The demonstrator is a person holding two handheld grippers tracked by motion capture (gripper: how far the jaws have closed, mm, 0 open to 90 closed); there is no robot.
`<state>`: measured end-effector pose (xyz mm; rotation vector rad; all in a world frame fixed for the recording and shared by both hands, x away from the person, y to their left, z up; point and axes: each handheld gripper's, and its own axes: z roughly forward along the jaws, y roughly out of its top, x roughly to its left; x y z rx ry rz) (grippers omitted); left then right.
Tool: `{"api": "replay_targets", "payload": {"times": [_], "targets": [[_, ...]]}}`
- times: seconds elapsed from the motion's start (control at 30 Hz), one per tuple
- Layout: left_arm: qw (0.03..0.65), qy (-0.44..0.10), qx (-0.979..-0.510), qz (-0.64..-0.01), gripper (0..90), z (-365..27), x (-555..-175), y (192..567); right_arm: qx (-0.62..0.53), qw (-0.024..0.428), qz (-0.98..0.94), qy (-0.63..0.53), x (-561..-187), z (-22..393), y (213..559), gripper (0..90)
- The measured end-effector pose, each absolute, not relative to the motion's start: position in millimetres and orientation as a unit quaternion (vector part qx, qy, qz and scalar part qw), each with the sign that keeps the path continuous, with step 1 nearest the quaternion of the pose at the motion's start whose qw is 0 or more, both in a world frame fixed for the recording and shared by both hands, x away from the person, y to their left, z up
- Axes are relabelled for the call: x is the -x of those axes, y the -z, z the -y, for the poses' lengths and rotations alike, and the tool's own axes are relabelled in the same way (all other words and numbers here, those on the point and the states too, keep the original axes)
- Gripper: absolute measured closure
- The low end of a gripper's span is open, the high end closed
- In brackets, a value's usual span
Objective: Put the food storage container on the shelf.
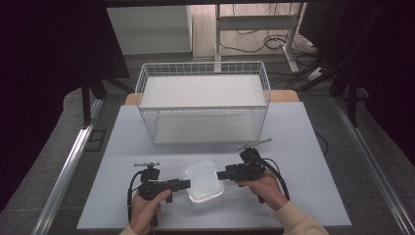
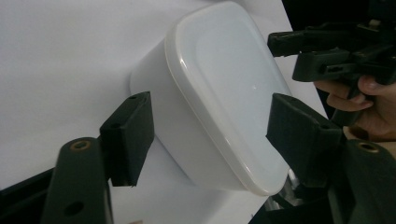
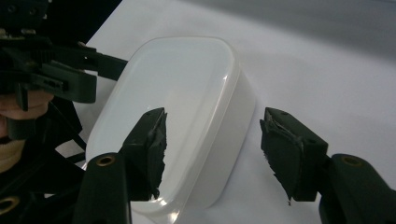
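While the translucent white lidded plastic container sat on the pale grey surface in front of the white wire basket, the left tool came at it from one side and the right tool from the other; both stood released. In the left gripper view the container lay between the parted jaws, untouched; in the right gripper view one jaw hung over the lid, the other beside the wall, neither pressing.
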<state>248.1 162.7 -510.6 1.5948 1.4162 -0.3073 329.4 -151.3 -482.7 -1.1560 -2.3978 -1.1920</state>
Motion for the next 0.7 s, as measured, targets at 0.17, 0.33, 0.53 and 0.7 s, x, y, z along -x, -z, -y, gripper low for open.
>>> {"api": "replay_targets", "payload": {"times": [0.17,0.33,0.53,0.7], "targets": [[0.479,0.145,-0.641,-0.582,37.7,-163,-250,516,0.401,0.131,0.812,0.402,-334,148,488,44.8],[0.482,0.168,-0.634,-0.581,44.6,-162,-250,519,0.412,0.159,0.803,0.399,-337,146,494,49.8],[0.479,0.172,-0.631,-0.585,51.9,-161,-251,520,0.416,0.192,0.793,0.401,-338,147,498,56.9],[0.479,0.165,-0.628,-0.590,56.2,-161,-252,520,0.428,0.192,0.785,0.405,-338,149,496,65.7]]}}
